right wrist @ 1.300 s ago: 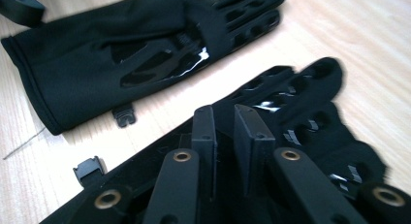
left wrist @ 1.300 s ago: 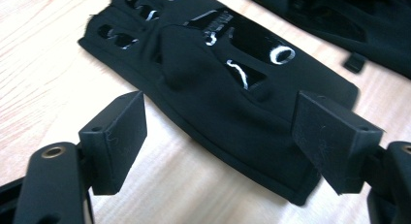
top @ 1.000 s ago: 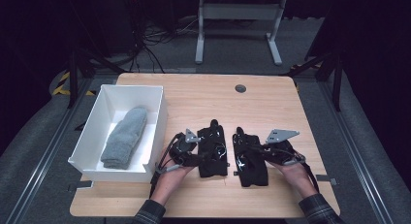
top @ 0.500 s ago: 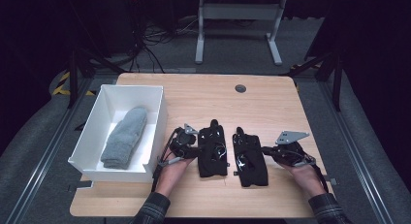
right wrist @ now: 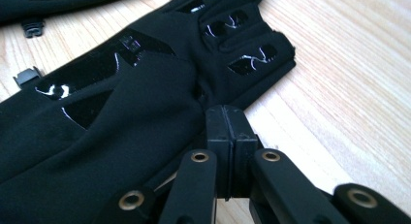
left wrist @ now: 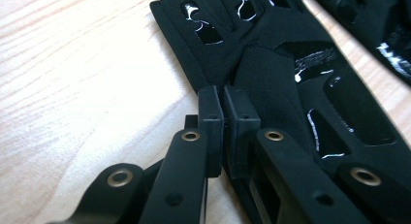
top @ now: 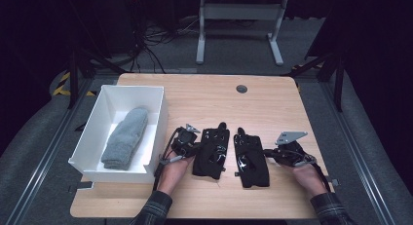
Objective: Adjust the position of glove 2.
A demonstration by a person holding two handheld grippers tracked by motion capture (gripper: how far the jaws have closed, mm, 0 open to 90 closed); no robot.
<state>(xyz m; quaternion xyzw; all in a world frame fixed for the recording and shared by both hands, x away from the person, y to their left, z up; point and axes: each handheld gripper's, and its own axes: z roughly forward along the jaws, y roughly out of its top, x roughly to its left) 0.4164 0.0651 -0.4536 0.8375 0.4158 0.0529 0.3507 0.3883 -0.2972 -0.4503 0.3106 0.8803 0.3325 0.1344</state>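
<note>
At the far left of the table [top: 204, 96] a white box [top: 157, 119] is sitting with a grey sock [top: 125, 139] lying lengthwise inside it.

Just right of the box, the left hand [top: 175, 167] is holding the left gripper [top: 194, 148] against the outer edge of the left glove [top: 211, 152]. In the left gripper view its jaws are standing pressed nearly together, a thin slit between the pads, right at the glove's [left wrist: 291, 64] edge where black fabric is folding; whether any fabric is sitting between them I cannot tell. The tips are resting low, close to the wood.

The left glove is lying flat near the table's front middle, fingers pointing away from the person. The right glove [top: 251, 158] is lying just beside it, apart by a narrow strip of wood, also fingers away.

At the right glove's outer edge the right gripper [top: 269, 154] is lying low, held by the right hand [top: 306, 172], with a grey plate [top: 291, 136] riding on top. In the right gripper view its jaws are pressed fully together, no gap showing, their tips touching the side of the glove [right wrist: 121, 117] where the thumb part is meeting the palm. Whether they are pinching fabric is not clear.
</note>
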